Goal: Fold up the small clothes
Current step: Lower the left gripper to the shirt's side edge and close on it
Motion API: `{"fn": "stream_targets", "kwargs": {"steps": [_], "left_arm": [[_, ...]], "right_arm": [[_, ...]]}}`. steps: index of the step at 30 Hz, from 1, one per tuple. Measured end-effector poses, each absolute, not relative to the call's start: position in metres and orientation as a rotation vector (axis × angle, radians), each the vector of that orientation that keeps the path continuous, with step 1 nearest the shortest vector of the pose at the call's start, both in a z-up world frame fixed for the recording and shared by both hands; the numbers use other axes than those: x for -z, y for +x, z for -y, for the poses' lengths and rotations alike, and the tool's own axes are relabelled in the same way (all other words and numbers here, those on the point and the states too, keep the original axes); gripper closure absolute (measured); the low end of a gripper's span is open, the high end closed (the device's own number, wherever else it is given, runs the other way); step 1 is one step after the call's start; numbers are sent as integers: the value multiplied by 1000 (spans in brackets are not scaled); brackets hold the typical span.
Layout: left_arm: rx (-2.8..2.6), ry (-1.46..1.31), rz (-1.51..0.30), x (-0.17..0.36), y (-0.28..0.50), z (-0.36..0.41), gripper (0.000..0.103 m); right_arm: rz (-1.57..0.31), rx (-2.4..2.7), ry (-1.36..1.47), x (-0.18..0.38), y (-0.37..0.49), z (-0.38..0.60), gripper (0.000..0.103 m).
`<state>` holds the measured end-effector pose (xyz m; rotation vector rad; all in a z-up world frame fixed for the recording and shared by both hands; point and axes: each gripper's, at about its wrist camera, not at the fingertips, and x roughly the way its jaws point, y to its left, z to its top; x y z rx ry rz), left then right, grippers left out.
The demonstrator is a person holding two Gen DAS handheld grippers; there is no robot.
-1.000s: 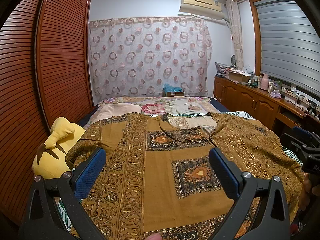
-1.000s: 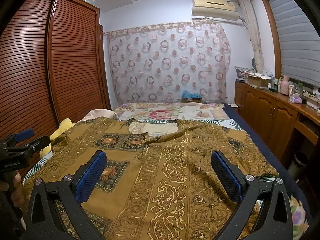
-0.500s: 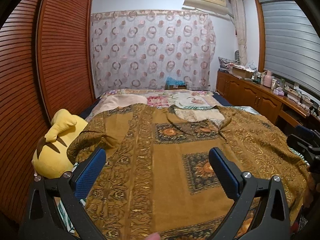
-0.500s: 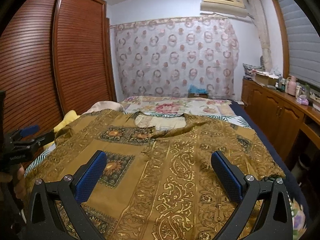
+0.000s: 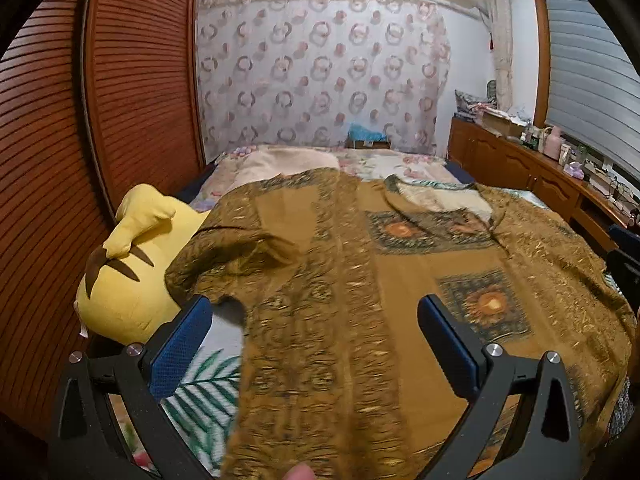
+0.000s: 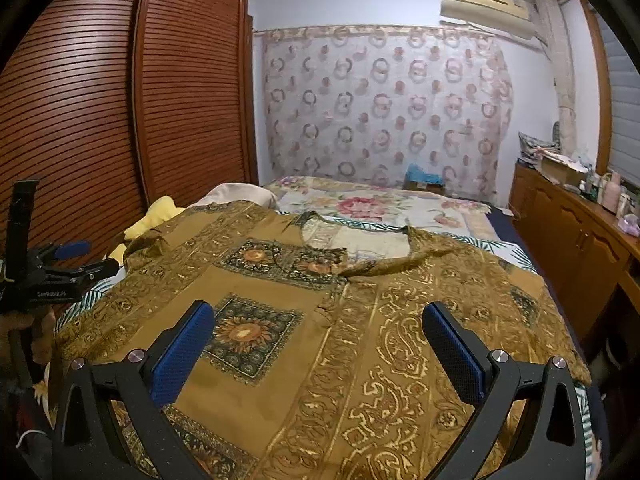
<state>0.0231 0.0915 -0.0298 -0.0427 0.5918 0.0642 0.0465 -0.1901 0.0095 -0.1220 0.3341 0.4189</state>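
Left wrist view first: I see my left gripper (image 5: 314, 346) with its jaws spread wide apart, holding nothing, the blue pads (image 5: 182, 346) either side of a brown-and-gold patterned shirt (image 5: 360, 280). The shirt lies spread across the bed (image 5: 200, 376), collar toward the far end. Its near hem looks raised toward the camera, though this part is blurred and I can't be sure whether it is off the bedsheet. A fingertip (image 5: 298, 473) shows at the bottom edge, right by the cloth. A yellow plush toy (image 5: 132, 264) sits at the bed's left side, just beside the shirt's sleeve, against the slatted wooden wardrobe (image 5: 120, 100). At the far right edge a dark piece of my other gripper (image 5: 624, 256) peeks in.

Right wrist view: my right gripper (image 6: 318, 354) is likewise parted wide with nothing between the jaws, hovering above the shirt's (image 6: 320, 320) lower front. From here the garment lies flat, open neckline (image 6: 356, 240) toward the floral bedding (image 6: 360, 204) at the head of the bed. My left gripper (image 6: 60, 268) appears at the left edge beside the shirt's sleeve. A wooden cabinet (image 6: 572, 248) runs along the right wall, and a patterned curtain (image 6: 384, 108) hangs behind the bed.
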Motion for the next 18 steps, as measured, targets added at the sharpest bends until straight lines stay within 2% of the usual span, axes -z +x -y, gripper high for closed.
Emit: {"fn": "stream_targets", "kwargs": {"steps": [8, 12, 15, 16, 18], "left_arm": [[-29, -93, -636, 35, 33, -135, 1], [-20, -96, -659, 34, 43, -152, 7], [-19, -98, -696, 36, 55, -164, 8], [-20, -102, -711, 37, 60, -169, 17], [-11, -114, -747, 42, 69, -176, 27]], "right_arm": [[-365, -469, -159, -12, 69, 186, 0], [-389, -492, -179, -14, 83, 185, 0], [-401, -509, -197, -16, 94, 181, 0], [-409, -516, -203, -16, 98, 180, 0], [-430, -529, -212, -15, 107, 178, 0]]}}
